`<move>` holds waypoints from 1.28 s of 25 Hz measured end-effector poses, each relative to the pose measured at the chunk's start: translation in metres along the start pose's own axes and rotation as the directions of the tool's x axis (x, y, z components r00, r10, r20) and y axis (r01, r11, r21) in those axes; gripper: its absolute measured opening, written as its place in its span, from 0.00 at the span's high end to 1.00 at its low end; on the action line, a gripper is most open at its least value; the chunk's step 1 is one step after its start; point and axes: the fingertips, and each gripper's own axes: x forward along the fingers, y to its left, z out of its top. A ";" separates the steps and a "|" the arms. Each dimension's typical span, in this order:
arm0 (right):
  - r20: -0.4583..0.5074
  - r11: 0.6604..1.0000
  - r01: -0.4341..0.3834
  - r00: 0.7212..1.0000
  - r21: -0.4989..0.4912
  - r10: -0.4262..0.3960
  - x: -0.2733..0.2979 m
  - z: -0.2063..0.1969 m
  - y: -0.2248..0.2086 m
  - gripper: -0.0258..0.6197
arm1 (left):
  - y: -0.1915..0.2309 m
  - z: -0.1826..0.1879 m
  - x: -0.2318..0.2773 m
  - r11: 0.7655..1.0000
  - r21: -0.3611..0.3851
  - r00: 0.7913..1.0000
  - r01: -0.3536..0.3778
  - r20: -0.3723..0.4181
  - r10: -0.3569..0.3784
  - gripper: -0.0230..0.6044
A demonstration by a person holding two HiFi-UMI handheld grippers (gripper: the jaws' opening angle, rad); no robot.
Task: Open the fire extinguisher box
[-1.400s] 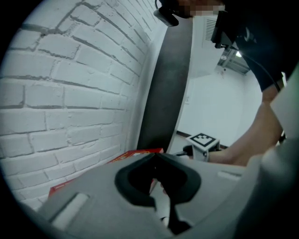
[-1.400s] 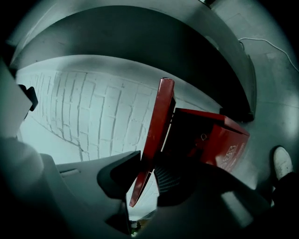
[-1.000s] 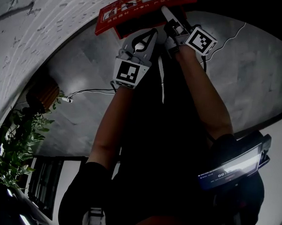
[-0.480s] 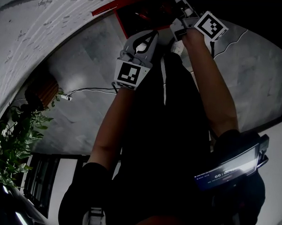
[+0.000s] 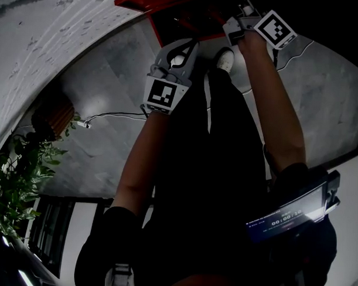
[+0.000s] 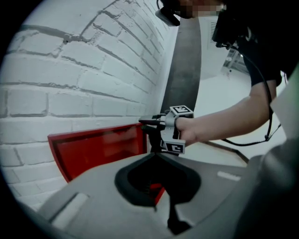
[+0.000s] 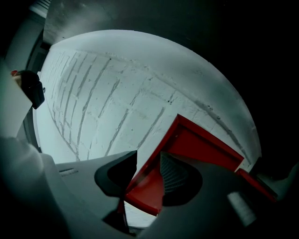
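- Head view, fire extinguisher box (image 5: 155, 28): red frame around a dark interior at the top of the frame. I read it as standing open.
- Box door (image 6: 98, 147): red panel with a glazed window, turned out from the box and lying close along the white brick wall (image 5: 47, 41). I use it as the landmark for every entry below.
- Right gripper (image 7: 148, 152): fingers apart, having just been opening. The door's free edge runs between them, with wall showing in the gap on one side, so I see no clamp on it. From the left gripper view it sits at the door's free edge, level with its top.
- Right hand (image 6: 191, 130): wrapped round the gripper body, just beyond the door's free edge on the side away from the wall.
- Left gripper (image 6: 156, 155): fingertips together with nothing gripped. A sliver of red shows through the hollow behind them. It is held back from the door and pointed toward it.
- Shoe (image 5: 225, 58): pale toe, near the door, just beside the box opening.
- Cable (image 5: 109, 115): thin line on the grey floor, apart from the door.
- Potted plant (image 5: 16, 181): green leaves, well apart from the door.
- Handheld screen (image 5: 291, 216): lit display at the person's right side, well apart from the door.
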 end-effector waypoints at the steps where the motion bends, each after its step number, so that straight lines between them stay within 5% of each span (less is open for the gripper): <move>1: -0.006 1.000 -0.004 1.000 -0.005 0.004 -0.001 0.001 0.004 0.74 | 0.001 0.005 0.000 1.000 0.004 1.000 0.000 0.007 0.000 0.96; 7: -0.092 0.992 -0.054 0.995 -0.114 0.044 -0.031 0.008 0.060 0.86 | -0.005 0.054 -0.012 1.000 0.028 0.998 -0.011 0.065 0.009 0.96; 12: -0.189 0.956 -0.150 0.977 -0.253 0.103 -0.071 0.014 0.135 0.90 | -0.032 0.119 -0.037 0.998 0.035 0.992 0.058 0.108 -0.061 0.96; 22: -0.339 0.760 -0.388 0.912 -0.521 0.233 -0.130 0.038 0.264 0.95 | -0.072 0.210 -0.109 0.993 0.089 0.983 0.081 0.155 -0.095 0.96; 28: -0.455 0.633 -0.543 0.832 -0.552 0.318 -0.161 0.035 0.338 0.95 | -0.093 0.243 -0.131 0.992 0.114 0.982 0.045 0.178 -0.065 0.96; 32: -0.492 0.598 -0.593 0.798 -0.539 0.348 -0.177 0.028 0.367 0.95 | -0.105 0.264 -0.146 0.994 0.099 0.974 0.039 0.217 -0.059 0.96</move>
